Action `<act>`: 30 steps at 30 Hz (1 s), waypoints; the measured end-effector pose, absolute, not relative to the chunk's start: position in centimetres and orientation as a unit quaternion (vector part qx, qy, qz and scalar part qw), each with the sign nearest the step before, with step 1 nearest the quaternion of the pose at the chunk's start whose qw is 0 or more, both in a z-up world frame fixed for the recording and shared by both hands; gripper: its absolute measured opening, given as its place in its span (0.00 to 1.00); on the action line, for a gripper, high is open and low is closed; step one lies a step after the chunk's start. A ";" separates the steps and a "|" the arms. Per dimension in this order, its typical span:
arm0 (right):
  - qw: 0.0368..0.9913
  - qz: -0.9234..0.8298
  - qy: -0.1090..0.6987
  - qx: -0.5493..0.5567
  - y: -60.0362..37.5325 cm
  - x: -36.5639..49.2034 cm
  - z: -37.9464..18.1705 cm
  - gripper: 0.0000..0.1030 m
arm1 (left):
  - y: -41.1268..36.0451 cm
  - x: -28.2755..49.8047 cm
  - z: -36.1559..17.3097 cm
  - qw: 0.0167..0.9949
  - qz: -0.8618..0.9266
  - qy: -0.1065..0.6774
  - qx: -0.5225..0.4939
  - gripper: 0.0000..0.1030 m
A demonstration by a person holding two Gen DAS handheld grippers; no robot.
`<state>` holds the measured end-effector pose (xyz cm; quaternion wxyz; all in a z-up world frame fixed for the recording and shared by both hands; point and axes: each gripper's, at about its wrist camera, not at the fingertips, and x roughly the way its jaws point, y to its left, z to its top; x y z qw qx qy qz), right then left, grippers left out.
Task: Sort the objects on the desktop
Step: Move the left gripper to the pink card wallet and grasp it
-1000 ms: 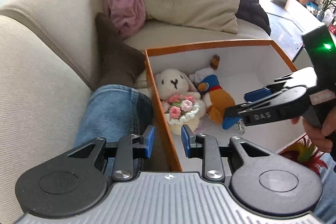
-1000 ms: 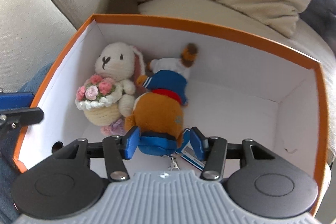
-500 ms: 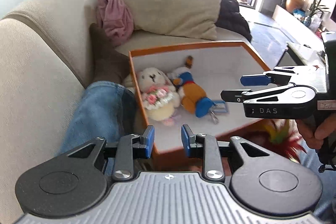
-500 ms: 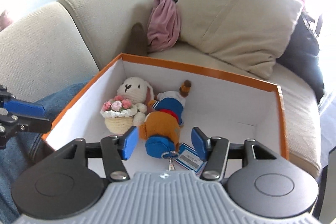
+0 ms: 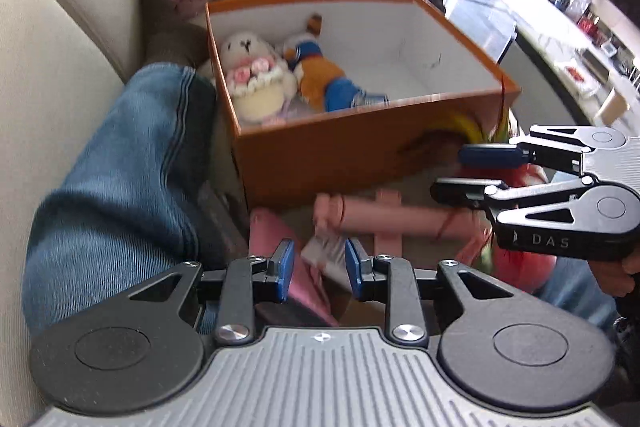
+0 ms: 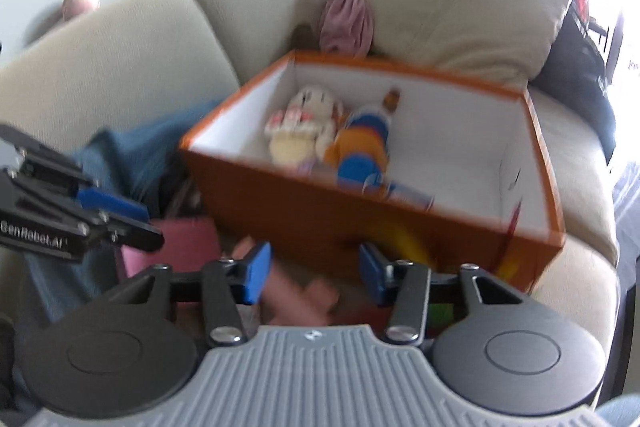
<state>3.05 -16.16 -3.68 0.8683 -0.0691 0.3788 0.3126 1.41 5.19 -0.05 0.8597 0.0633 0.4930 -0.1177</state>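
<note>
An orange box [image 5: 320, 155] [image 6: 304, 203] with a white inside stands on the sofa. In it lie a white crochet bunny [image 5: 252, 75] [image 6: 300, 127] and an orange and blue duck plush [image 5: 324, 83] [image 6: 364, 151]. In front of the box lie a pink plane-shaped toy [image 5: 400, 219] [image 6: 304, 299], a pink flat thing [image 5: 276, 239] [image 6: 176, 247] and a red and green toy [image 5: 520, 259]. My left gripper [image 5: 318, 269] is open and empty above these loose things. My right gripper [image 6: 312, 275] is open and empty, in front of the box; it also shows in the left wrist view [image 5: 452, 167].
A person's jeans leg [image 5: 120, 179] lies left of the box. A beige cushion [image 6: 464, 7] and a pink cloth [image 6: 344, 19] lie behind it. The sofa backrest [image 5: 52, 39] runs along the left. A room with shelves opens to the right.
Both grippers have pulled back out of and away from the box. The right one left the duck plush lying in the box. The loose toys in front of the box came into view.
</note>
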 end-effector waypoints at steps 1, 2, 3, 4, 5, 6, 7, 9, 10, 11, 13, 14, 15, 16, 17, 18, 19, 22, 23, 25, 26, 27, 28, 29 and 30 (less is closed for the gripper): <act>0.865 0.313 0.385 -0.066 -16.2 2.7 -4.1 0.47 | 5.3 1.0 -0.1 0.859 -0.120 0.494 0.066 0.31; 0.863 0.311 0.393 -0.064 -16.4 2.4 -4.4 0.47 | 5.4 0.4 -0.2 0.859 -0.123 0.493 0.067 0.32; 0.862 0.307 0.398 -0.066 -16.5 2.2 -4.8 0.47 | 5.5 0.0 -0.2 0.859 -0.126 0.492 0.067 0.32; 0.862 0.303 0.400 -0.069 -16.6 1.9 -5.0 0.47 | 5.6 -0.4 -0.2 0.858 -0.128 0.493 0.066 0.34; 0.862 0.299 0.402 -0.072 -16.8 1.6 -5.2 0.47 | 5.7 -0.9 -0.1 0.858 -0.130 0.493 0.066 0.35; 0.862 0.297 0.404 -0.073 -17.0 1.3 -5.4 0.47 | 5.8 -1.2 0.0 0.858 -0.132 0.492 0.065 0.36; 0.861 0.298 0.406 -0.071 -17.3 1.1 -5.6 0.47 | 5.9 -1.5 0.0 0.858 -0.134 0.492 0.064 0.40; 0.857 0.303 0.411 -0.066 -17.6 0.7 -5.7 0.47 | 5.9 -2.1 0.2 0.859 -0.142 0.488 0.061 0.52; 0.855 0.307 0.414 -0.061 -17.6 0.5 -5.8 0.47 | 6.0 -2.3 0.3 0.859 -0.143 0.488 0.057 0.52; 0.852 0.311 0.416 -0.060 -17.5 0.5 -5.9 0.47 | 6.0 -2.4 0.2 0.859 -0.145 0.489 0.052 0.52; 0.847 0.318 0.421 -0.065 -17.1 0.3 -6.3 0.47 | 6.0 -2.5 -0.1 0.857 -0.136 0.495 0.048 0.52; 0.844 0.323 0.423 -0.070 -16.7 0.2 -6.4 0.48 | 5.9 -2.5 -0.3 0.855 -0.130 0.500 0.047 0.52; 0.840 0.330 0.425 -0.074 -16.4 0.1 -6.6 0.47 | 6.0 -2.5 -0.4 0.855 -0.123 0.502 0.047 0.52; 0.836 0.337 0.426 -0.078 -16.1 -0.1 -6.7 0.47 | 6.0 -2.5 -0.6 0.854 -0.115 0.505 0.046 0.52; 0.832 0.343 0.427 -0.083 -15.8 -0.2 -6.9 0.47 | 6.2 -2.5 -0.8 0.855 -0.105 0.507 0.043 0.52; 0.829 0.347 0.429 -0.089 -15.4 -0.2 -7.0 0.47 | 6.3 -2.5 -0.9 0.856 -0.098 0.506 0.042 0.52; 0.828 0.348 0.430 -0.094 -15.2 -0.2 -7.1 0.47 | 6.5 -2.4 -1.0 0.857 -0.092 0.506 0.039 0.52; 0.824 0.344 0.438 -0.101 -14.8 -0.1 -7.5 0.47 | 6.8 -2.1 -1.1 0.860 -0.077 0.504 0.031 0.52; 0.821 0.347 0.443 -0.098 -14.8 0.1 -7.7 0.47 | 6.9 -2.0 -1.2 0.863 -0.067 0.500 0.030 0.52; 0.817 0.350 0.448 -0.099 -14.5 0.2 -7.9 0.47 | 7.3 -1.6 -1.4 0.865 -0.058 0.498 0.022 0.52; 0.815 0.352 0.448 -0.103 -14.2 0.3 -8.1 0.47 | 7.6 -1.2 -1.5 0.865 -0.058 0.498 0.012 0.52; 0.813 0.355 0.450 -0.105 -14.0 0.3 -8.2 0.47 | 7.6 -1.0 -1.5 0.865 -0.059 0.498 0.007 0.52; 0.811 0.356 0.453 -0.106 -13.7 0.5 -8.4 0.47 | 7.6 -0.8 -1.6 0.866 -0.059 0.496 0.006 0.52; 0.809 0.357 0.454 -0.107 -13.5 0.6 -8.5 0.47 | 7.6 -0.6 -1.7 0.866 -0.058 0.496 0.006 0.52; 0.808 0.359 0.454 -0.108 -13.4 0.7 -8.5 0.47 | 7.5 -0.4 -1.9 0.865 -0.056 0.498 0.004 0.50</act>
